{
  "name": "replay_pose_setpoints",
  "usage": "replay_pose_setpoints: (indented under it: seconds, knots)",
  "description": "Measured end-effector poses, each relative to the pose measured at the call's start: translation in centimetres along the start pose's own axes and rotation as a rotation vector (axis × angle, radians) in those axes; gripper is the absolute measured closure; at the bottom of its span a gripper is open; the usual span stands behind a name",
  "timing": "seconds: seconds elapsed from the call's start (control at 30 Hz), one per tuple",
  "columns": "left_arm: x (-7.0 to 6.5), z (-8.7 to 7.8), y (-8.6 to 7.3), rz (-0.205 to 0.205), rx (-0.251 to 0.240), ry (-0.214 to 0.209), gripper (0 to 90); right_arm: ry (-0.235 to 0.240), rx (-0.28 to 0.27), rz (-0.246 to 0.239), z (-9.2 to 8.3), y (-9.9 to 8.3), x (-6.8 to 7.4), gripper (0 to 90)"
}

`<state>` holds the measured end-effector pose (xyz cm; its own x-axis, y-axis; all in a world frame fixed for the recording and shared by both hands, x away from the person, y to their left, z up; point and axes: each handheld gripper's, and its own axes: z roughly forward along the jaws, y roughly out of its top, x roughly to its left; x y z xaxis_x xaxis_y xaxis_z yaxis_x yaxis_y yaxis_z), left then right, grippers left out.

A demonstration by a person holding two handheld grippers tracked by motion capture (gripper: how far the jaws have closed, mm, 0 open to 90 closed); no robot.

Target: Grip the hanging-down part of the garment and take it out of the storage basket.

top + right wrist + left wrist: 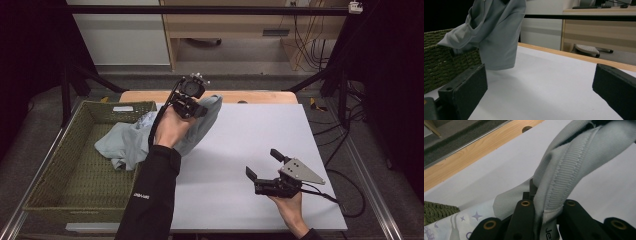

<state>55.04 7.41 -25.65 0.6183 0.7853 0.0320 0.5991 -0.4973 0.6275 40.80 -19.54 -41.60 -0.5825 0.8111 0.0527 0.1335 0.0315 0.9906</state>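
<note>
A pale grey-blue garment (131,140) hangs from my left gripper (191,107), trailing over the rim of the green woven basket (60,165) onto the white table (250,135). In the left gripper view the jaws are shut on the garment's ribbed collar (564,180), with a white label below it. The right gripper view shows a sleeve of the garment (496,37) hanging above the table. My right gripper (263,164) is low near the table's front right, open, with nothing between its black pads (466,85).
The basket (439,65) stands at the table's left side. A wooden strip (250,96) borders the table's far edge. Beyond it are a cabinet (225,25) and cables (305,45). A black cable (345,200) trails off the table's right edge.
</note>
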Motion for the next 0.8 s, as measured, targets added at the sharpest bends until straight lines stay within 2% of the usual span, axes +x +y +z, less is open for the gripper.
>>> replay_pose_setpoints:
  seconds: [0.03, 0.13, 0.2, 0.23, 0.33, 0.37, 0.47, 0.6, 0.63, 0.7, 0.77, 0.8]
  knots:
    - [0.0, 0.0, 0.0, -0.001, 0.0, -0.001, 83.9, -0.006, 0.004, -0.012, 0.0, 0.0, -0.1, 0.3]
    - [0.0, 0.0, 0.1, 0.001, 0.002, 0.0, 83.9, -0.002, 0.006, 0.001, -0.2, 0.1, -0.1, 0.3]
    - [0.1, -0.1, 0.1, 0.0, -0.001, 0.0, 83.9, -0.007, -0.006, -0.019, -0.1, 0.1, -0.3, 0.3]
    - [0.1, -0.1, 0.1, -0.001, -0.001, -0.001, 83.9, -0.003, -0.002, 0.003, -0.2, 0.2, -0.2, 0.3]
    - [0.1, -0.2, 0.0, -0.001, -0.003, -0.003, 83.9, -0.004, 0.0, -0.009, -0.2, 0.3, -0.3, 0.4]
    - [0.1, -0.2, 0.0, -0.001, -0.004, -0.003, 83.9, -0.006, 0.004, 0.006, -0.2, 0.4, -0.3, 0.3]
    - [0.1, -0.2, 0.0, 0.001, -0.002, -0.004, 83.9, -0.003, 0.002, -0.001, -0.1, 0.4, -0.4, 0.4]
    - [0.1, -0.1, 0.0, 0.006, 0.002, -0.006, 83.9, 0.004, -0.01, -0.002, 0.4, 0.7, -0.3, 0.4]
    - [0.1, 0.0, 0.0, 0.006, 0.003, -0.007, 83.9, 0.005, 0.0, -0.018, 0.5, 0.9, -0.3, 0.3]
    - [0.1, 0.0, 0.0, 0.006, 0.007, -0.009, 83.9, 0.012, -0.006, 0.006, 0.8, 1.2, 0.0, 0.4]
    - [0.1, 0.0, 0.1, 0.007, 0.008, -0.007, 83.9, 0.02, -0.013, -0.019, 1.1, 1.4, 0.1, 0.4]
    - [0.2, 0.0, 0.1, 0.007, 0.007, -0.008, 83.9, 0.024, -0.013, -0.015, 1.3, 1.6, 0.2, 0.4]
